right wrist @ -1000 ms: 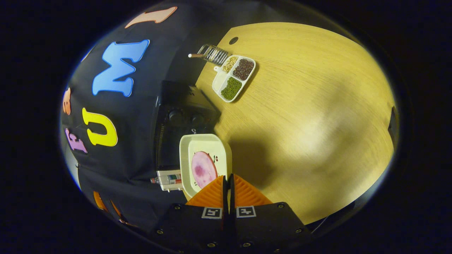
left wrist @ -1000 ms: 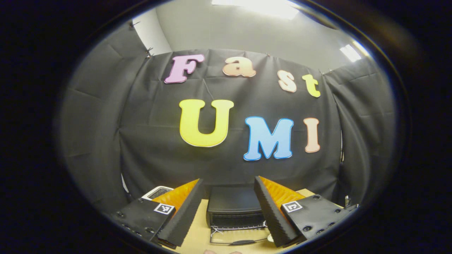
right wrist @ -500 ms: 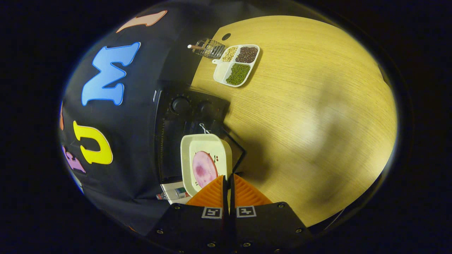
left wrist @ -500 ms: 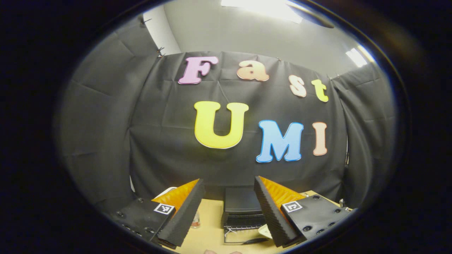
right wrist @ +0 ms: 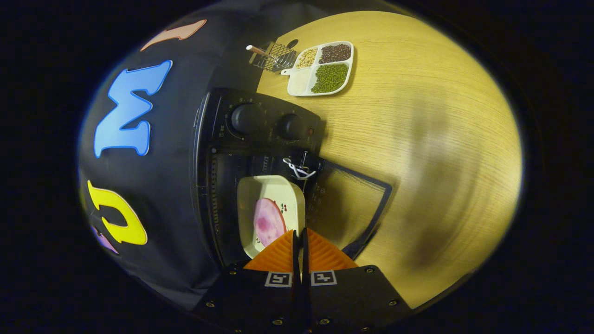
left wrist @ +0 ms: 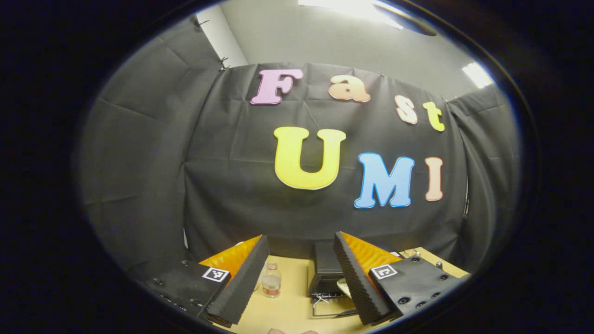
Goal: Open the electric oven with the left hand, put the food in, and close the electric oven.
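two fingers of the right gripper [right wrist: 300, 241] pinch the near rim of the dish [right wrist: 271, 213], pressed almost together at 6 o'clock in the right gripper view. the dish carries the food [right wrist: 267, 221], a pink slice, and juts toward 12 o'clock in front of the oven [right wrist: 232, 153]. the oven door [right wrist: 352, 204] lies dropped open onto the table [right wrist: 431, 139], out toward 3 o'clock from the dish. the dish looks to sit at the mouth of the oven, though i cannot tell whether it is inside yet. the oven knobs [right wrist: 243, 118] sit at 11 o'clock, and past them, at 12 o'clock, a divided tray [right wrist: 322, 69] of beans rests beside a wire rack [right wrist: 274, 58].

the left gripper [left wrist: 299, 278] is spread wide and holds nothing. in the left gripper view the oven shows small between its fingers at 6 o'clock, with a bottle [left wrist: 271, 280] just to 7 o'clock of it, both well apart from the gripper.

judging by this, opening is done and loading is in hand. the next move calls for sliding the dish level and deep onto the oven rack, letting go, drawing the right gripper clear of the door, then bringing the left gripper down to the door edge to swing it shut.
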{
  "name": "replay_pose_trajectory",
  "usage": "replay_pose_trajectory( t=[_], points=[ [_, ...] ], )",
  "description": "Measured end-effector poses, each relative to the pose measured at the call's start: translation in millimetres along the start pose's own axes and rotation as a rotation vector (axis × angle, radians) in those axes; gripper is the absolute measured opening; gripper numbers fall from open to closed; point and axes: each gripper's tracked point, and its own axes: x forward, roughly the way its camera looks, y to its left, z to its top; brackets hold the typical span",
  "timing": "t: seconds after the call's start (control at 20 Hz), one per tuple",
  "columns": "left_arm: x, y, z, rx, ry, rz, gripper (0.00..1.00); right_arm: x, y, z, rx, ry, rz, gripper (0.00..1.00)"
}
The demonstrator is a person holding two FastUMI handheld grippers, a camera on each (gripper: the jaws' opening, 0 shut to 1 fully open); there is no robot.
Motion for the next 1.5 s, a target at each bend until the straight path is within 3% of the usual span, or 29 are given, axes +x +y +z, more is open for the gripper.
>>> replay_pose_trajectory(
  t=[0.1, 0.6, 0.7, 0.75, 0.85, 0.95, 1.0, 1.05, 1.1, 1.2, 1.35, 1.4, 1.45, 1.5],
  points=[
    [1.3, 13.7, -4.3, 0.0, 0.013, 0.021, 0.95, 16.9, 8.4, -0.9, 0.032, -0.036, 0.013, 0.01],
    [9.0, 60.3, -25.6, 0.003, 0.073, 0.1, 0.95, 86.5, 48.2, -5.5, 0.121, -0.154, 0.04, 0.02],
    [9.9, 62.7, -29.9, 0.002, 0.085, 0.106, 0.99, 94.5, 54.9, -8.1, 0.128, -0.16, 0.06, 0.03],
    [11.2, 63.9, -31.4, 0.003, 0.087, 0.108, 0.92, 95.1, 57.1, -8.6, 0.126, -0.156, 0.071, 0.05],
    [16.0, 62.7, -31.8, 0.002, 0.09, 0.108, 0.99, 97.8, 59.5, -4.7, 0.118, -0.159, 0.089, 0.07],
    [18.7, 56.4, -30.2, 0.004, 0.086, 0.097, 0.99, 89.7, 63.7, -2.2, 0.112, -0.156, 0.11, 0.09],
    [21.3, 52.3, -29.7, 0.005, 0.084, 0.091, 0.99, 87.3, 67.3, -2.4, 0.098, -0.148, 0.129, 0.12],
    [25.2, 47.1, -30.1, 0.005, 0.083, 0.081, 0.99, 82.3, 68.2, -3.3, 0.076, -0.136, 0.138, 0.21],
    [27.8, 41.1, -28.8, 0.005, 0.081, 0.071, 0.95, 76.7, 69.2, -4.0, 0.046, -0.128, 0.146, 0.22],
    [31.0, 26.6, -27.4, 0.005, 0.074, 0.047, 0.95, 66.1, 53.6, -4.6, -0.036, -0.101, 0.091, 0.33],
    [35.4, 0.1, -25.8, 0.01, 0.067, 0.003, 0.99, 44.6, 34.4, 5.8, -0.23, -0.091, 0.025, 0.34],
    [35.8, -8.5, -24.7, 0.014, 0.064, -0.012, 1.0, 35.4, 33.2, 9.3, -0.292, -0.09, 0.028, 0.22],
    [35.7, -17.9, -25.2, 0.016, 0.065, -0.027, 1.0, 26.2, 32.6, 13.2, -0.345, -0.091, 0.03, 0.34],
    [35.2, -27.0, -25.9, 0.018, 0.068, -0.04, 0.95, 14.6, 31.9, 15.8, -0.39, -0.089, 0.035, 0.35]
  ],
)
